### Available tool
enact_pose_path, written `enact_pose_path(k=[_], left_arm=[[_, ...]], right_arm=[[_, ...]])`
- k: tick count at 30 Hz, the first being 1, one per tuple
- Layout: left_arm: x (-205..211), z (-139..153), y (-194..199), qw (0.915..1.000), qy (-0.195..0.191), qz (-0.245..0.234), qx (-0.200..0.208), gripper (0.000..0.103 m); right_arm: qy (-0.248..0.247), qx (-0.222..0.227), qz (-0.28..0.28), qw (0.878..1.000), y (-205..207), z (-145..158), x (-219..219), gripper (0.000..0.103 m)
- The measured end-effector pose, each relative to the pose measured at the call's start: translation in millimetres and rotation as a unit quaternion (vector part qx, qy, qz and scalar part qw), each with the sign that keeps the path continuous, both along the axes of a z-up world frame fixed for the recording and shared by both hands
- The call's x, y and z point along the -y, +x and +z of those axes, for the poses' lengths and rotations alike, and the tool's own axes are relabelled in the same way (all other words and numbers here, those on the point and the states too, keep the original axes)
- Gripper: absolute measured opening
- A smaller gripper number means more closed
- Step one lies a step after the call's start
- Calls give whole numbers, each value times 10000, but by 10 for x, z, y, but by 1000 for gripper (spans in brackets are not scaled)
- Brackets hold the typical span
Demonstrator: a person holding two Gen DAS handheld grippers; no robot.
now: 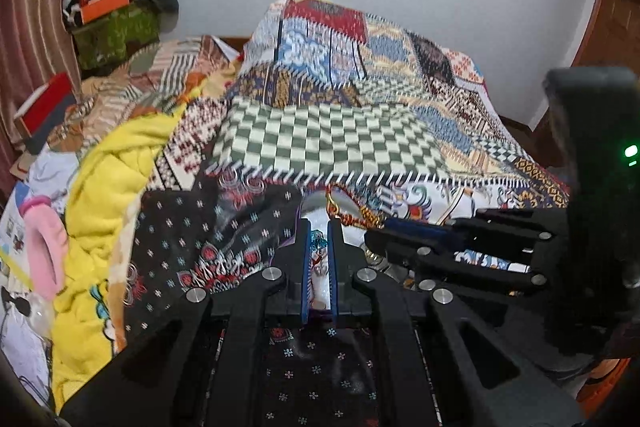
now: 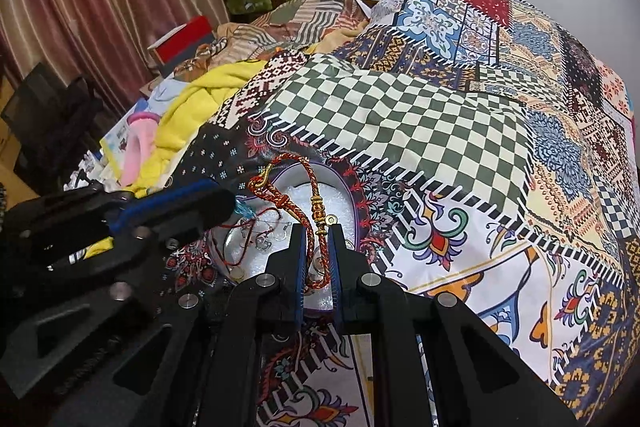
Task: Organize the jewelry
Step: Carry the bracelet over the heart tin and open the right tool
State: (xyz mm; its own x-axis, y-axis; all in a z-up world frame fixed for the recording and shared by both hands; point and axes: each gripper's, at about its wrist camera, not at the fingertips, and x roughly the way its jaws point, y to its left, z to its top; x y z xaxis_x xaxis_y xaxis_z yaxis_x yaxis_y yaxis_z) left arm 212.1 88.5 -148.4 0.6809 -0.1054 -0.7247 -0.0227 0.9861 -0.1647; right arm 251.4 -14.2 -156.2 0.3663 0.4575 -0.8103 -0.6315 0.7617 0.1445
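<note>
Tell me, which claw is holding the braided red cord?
The right claw: the braided red-and-gold cord runs between its fingers. The left claw pinches a small turquoise trinket instead.

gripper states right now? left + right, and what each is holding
Left gripper: shut on a small blue beaded jewelry piece.
Right gripper: shut on the red-and-gold braided cord bracelet, over the white-lined heart-shaped box.

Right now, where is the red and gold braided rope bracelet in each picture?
Left wrist view: the braided bracelet peeks out just past the left gripper, right of centre, partly hidden by the right gripper.
Right wrist view: the braided bracelet is in the middle, looping over the white tray and running down between the right gripper fingers.
Shared landmark: the green checkered patch just beyond it.
</note>
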Motion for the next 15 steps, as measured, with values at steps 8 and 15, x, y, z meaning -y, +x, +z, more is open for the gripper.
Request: enact_pose_path(k=[8, 15], left_arm=[[-41, -141, 78, 9997, -96, -15, -214, 6], [-39, -107, 68, 9999, -19, -6, -138, 6]], right_arm=[[-56, -61, 94, 9999, 38, -80, -49, 11], [-135, 56, 161, 9998, 11, -62, -92, 12]])
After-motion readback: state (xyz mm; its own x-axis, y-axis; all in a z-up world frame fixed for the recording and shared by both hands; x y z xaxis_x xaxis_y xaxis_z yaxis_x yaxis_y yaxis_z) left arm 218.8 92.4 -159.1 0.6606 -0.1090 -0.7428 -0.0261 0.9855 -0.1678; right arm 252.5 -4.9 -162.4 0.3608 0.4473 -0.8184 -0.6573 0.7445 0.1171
